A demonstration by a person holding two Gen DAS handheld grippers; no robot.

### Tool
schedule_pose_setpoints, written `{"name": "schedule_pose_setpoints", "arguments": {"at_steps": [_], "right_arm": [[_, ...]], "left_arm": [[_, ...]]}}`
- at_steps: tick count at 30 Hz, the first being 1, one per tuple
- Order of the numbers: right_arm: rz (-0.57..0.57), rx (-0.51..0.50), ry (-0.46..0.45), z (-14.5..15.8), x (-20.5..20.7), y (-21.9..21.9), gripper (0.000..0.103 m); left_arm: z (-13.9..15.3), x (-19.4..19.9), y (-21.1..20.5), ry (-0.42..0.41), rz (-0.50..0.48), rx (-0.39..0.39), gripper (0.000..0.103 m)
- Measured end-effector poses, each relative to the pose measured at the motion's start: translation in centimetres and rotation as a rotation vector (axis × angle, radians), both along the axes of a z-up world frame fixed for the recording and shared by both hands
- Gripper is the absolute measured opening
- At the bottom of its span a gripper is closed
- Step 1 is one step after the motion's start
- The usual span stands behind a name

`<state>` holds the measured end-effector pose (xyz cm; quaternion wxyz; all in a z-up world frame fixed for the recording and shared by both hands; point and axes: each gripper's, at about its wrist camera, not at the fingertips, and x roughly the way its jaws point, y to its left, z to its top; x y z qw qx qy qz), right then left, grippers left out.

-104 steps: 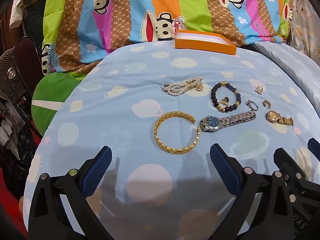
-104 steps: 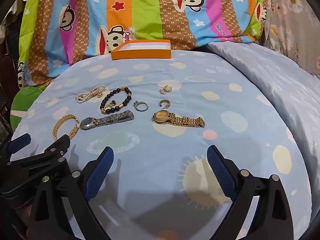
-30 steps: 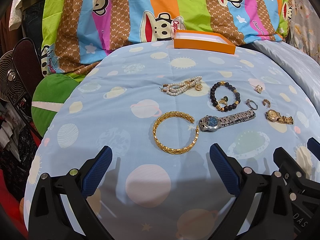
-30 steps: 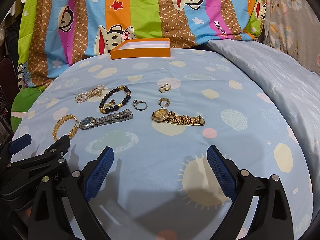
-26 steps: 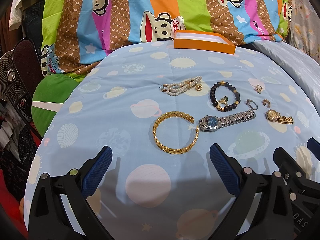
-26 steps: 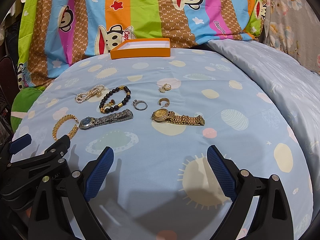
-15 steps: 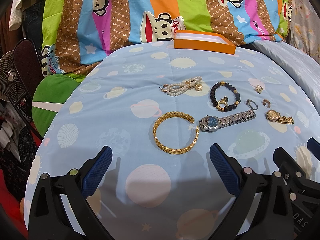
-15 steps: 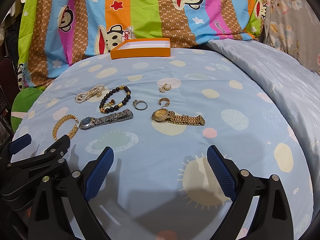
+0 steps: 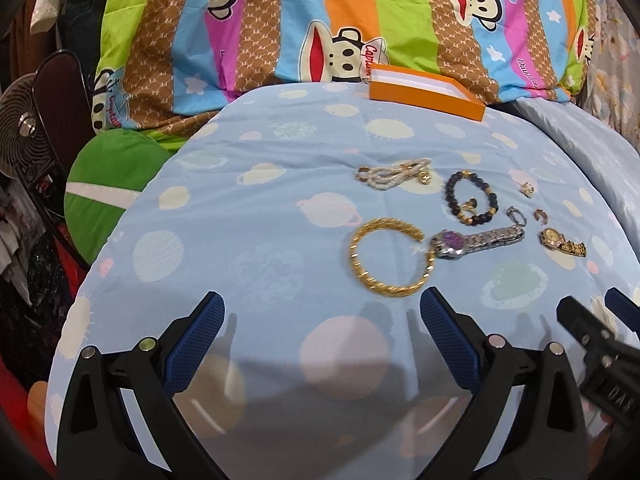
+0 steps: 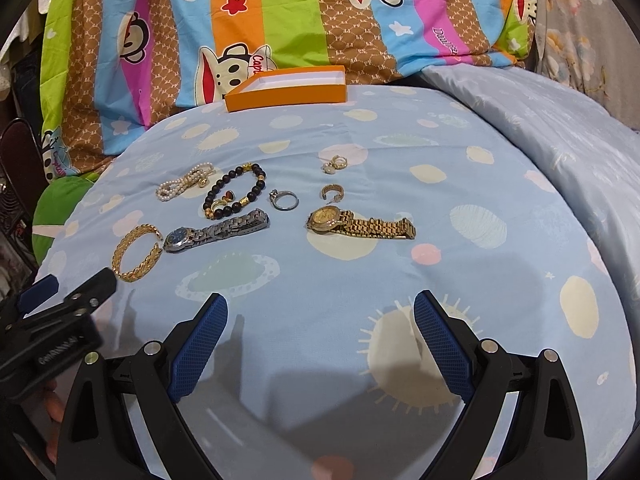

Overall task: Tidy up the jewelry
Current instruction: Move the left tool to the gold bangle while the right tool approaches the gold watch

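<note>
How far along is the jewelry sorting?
Nothing looks done: the orange box shows only its white lining. Nothing is in hand; the left gripper and right gripper are open. The gold bangle, both watches, bead bracelet, pearls and small rings lie on the sheet.

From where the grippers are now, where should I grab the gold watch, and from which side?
Probably the gold watch's band, just beside the round case. It lies flat on the bedsheet, band stretched sideways, so bring the open right gripper down from above, fingers straddling the narrow band across its width. The thick case looks harder to pinch.
</note>
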<state>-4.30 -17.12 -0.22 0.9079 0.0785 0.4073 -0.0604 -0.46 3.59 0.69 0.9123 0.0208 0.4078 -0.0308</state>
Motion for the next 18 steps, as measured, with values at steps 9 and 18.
{"name": "schedule_pose_setpoints", "arguments": {"at_steps": [9, 18], "right_arm": [[0.037, -0.003, 0.017, -0.2, 1.1, 0.3, 0.093], [0.012, 0.008, 0.029, -0.1, 1.9, -1.3, 0.093]], "left_arm": [[-0.5, 1.8, 0.3, 0.047, -0.081, -0.053, 0.096], [-1.6, 4.4, -3.8, 0.088, -0.184, 0.023, 0.091]]}}
